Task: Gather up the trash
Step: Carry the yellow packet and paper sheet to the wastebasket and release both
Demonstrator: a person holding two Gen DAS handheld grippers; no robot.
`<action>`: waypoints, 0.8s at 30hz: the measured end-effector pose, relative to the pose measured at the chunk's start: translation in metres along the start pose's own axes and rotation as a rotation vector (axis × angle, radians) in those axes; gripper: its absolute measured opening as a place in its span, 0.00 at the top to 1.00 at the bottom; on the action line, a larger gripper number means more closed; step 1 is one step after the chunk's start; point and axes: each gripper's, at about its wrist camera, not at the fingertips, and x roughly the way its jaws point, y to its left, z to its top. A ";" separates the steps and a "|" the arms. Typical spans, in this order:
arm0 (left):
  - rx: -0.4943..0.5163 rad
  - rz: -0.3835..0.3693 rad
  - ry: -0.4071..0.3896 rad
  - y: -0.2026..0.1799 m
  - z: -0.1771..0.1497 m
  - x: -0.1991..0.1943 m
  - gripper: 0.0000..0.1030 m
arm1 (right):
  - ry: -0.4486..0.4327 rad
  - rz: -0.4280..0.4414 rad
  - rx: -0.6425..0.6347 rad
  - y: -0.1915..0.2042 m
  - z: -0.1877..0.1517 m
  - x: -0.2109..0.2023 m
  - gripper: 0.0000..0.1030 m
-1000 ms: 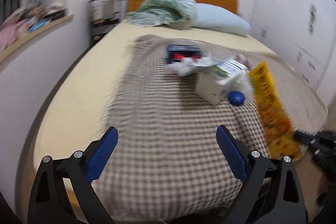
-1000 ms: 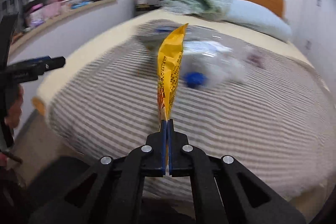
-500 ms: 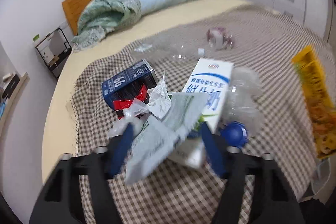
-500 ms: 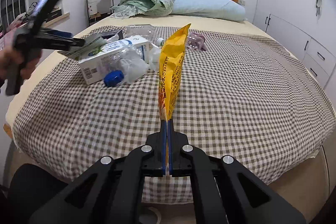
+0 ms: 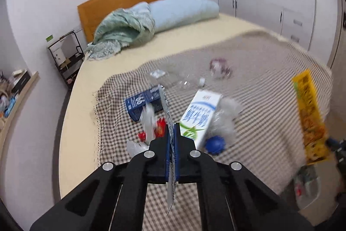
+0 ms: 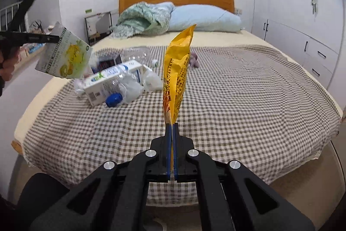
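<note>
The left tongs [image 5: 172, 144] are clamped on a flat green-and-white foil wrapper [image 6: 64, 57], held above the bed's near left. The right tongs [image 6: 172, 133] are pinched shut on a yellow plastic snack bag [image 6: 176, 77], held upright. Both items are judged light, limp and slippery; an edge grip is advised.

Bed [image 6: 237, 101]: milk carton [image 6: 112, 81] on its left part.
Bottle [image 6: 121, 94]: against the carton's near side.
Pillow [image 6: 205, 18]: far end; bundled blanket [image 6: 140, 21] left of it.
</note>
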 end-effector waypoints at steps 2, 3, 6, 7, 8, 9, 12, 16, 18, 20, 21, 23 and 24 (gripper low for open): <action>-0.010 -0.001 -0.029 -0.005 0.003 -0.027 1.00 | -0.009 -0.003 0.005 -0.004 -0.003 -0.013 0.99; -0.014 -0.001 -0.048 -0.009 0.005 -0.040 1.00 | -0.018 -0.013 0.010 -0.010 -0.006 -0.025 0.99; -0.030 -0.035 -0.076 -0.026 0.009 -0.069 1.00 | -0.034 -0.042 0.020 -0.025 -0.014 -0.053 0.99; -0.029 -0.050 -0.086 -0.034 0.010 -0.078 1.00 | -0.042 -0.058 0.023 -0.033 -0.018 -0.064 0.99; -0.028 -0.057 -0.093 -0.042 0.010 -0.084 1.00 | -0.044 -0.070 0.024 -0.039 -0.020 -0.071 0.99; -0.023 -0.068 -0.105 -0.053 0.009 -0.093 1.00 | -0.043 -0.091 0.030 -0.048 -0.025 -0.082 0.99; -0.032 -0.125 -0.128 -0.089 -0.005 -0.106 1.00 | -0.024 -0.151 0.050 -0.078 -0.048 -0.109 0.99; -0.003 -0.248 -0.093 -0.159 -0.037 -0.104 1.00 | 0.065 -0.260 0.085 -0.129 -0.096 -0.129 0.99; 0.031 -0.334 -0.081 -0.200 -0.055 -0.104 1.00 | 0.152 -0.315 0.119 -0.159 -0.132 -0.128 0.99; 0.075 -0.434 -0.044 -0.246 -0.071 -0.099 1.00 | 0.221 -0.343 0.152 -0.178 -0.162 -0.123 0.99; 0.089 -0.463 -0.030 -0.261 -0.075 -0.096 1.00 | 0.286 -0.359 0.171 -0.191 -0.188 -0.114 0.99; 0.140 -0.518 0.008 -0.299 -0.087 -0.090 1.00 | 0.376 -0.350 0.205 -0.206 -0.226 -0.097 0.99; 0.162 -0.537 0.030 -0.319 -0.093 -0.083 1.00 | 0.410 -0.340 0.218 -0.211 -0.241 -0.089 0.99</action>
